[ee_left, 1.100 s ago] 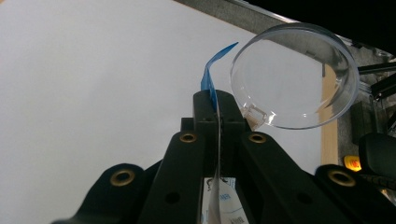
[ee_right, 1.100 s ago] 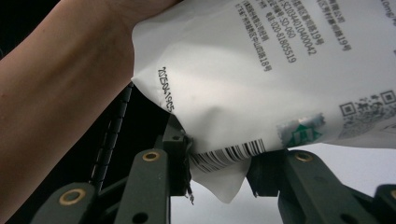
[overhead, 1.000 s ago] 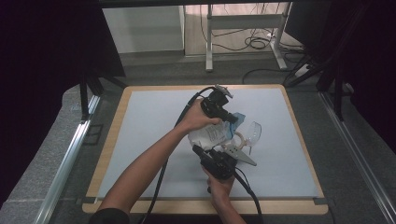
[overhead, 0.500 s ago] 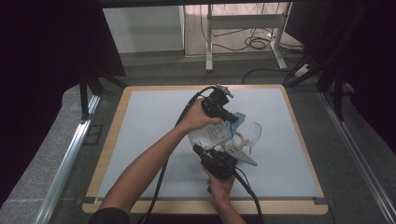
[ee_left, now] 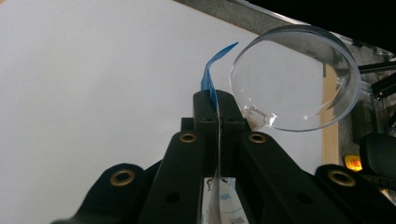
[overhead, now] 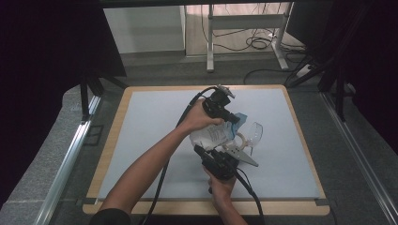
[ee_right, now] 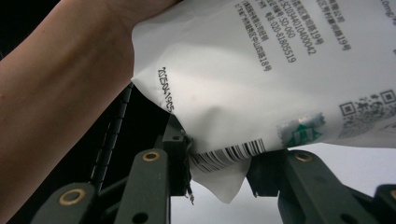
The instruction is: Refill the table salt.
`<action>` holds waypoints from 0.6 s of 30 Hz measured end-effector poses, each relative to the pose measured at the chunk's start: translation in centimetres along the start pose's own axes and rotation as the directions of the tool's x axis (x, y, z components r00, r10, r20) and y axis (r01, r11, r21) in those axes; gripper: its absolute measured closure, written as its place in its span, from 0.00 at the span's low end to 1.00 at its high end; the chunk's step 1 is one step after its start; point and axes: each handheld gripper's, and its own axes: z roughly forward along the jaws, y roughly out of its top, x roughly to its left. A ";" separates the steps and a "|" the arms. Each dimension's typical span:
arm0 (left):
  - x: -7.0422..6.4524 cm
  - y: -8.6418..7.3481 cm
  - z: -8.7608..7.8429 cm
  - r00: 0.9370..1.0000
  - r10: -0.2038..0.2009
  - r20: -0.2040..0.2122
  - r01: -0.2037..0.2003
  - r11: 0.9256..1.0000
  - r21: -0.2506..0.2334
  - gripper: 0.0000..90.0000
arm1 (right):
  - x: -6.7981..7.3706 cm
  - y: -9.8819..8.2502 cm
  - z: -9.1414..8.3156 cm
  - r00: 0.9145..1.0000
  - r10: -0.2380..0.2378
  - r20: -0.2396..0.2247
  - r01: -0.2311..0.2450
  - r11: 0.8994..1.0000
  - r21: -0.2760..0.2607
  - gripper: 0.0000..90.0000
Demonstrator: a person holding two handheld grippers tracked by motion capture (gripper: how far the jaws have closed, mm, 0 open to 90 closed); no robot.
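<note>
Left claw (ee_left: 217,109) clamped on blue top strip (ee_left: 211,77) of pouch (overhead: 213,136); right claw (ee_right: 219,163) pinching pouch bottom, tilting it toward clear cup (ee_left: 296,79), mid-table, likely for pouring.

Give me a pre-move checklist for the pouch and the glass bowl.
1. Left gripper shut on the pouch's blue top edge: ok.
2. Right gripper holding the pouch at its lower corner: ok, jaws press on both sides.
3. Pouch lifted off the table: ok.
4. Bowl beside the pouch top, on its side: ok.
5. Pouch opened: cannot tell.
6. Bowl steady on the table: cannot tell.
</note>
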 end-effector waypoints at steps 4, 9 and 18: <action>0.0 0.0 -0.1 1.000 0.000 -0.002 0.000 1.000 0.001 1.00 | 0.1 0.0 0.0 1.000 0.002 -0.002 -0.002 1.000 -0.002 0.73; -0.1 0.1 -0.2 1.000 0.005 -0.006 -0.005 1.000 0.006 1.00 | 0.2 0.0 0.1 1.000 0.005 -0.003 -0.005 1.000 -0.007 0.73; -0.1 -0.1 -0.4 1.000 0.003 -0.009 -0.003 1.000 0.005 1.00 | 0.4 0.0 0.2 1.000 0.012 -0.006 -0.012 1.000 -0.007 0.73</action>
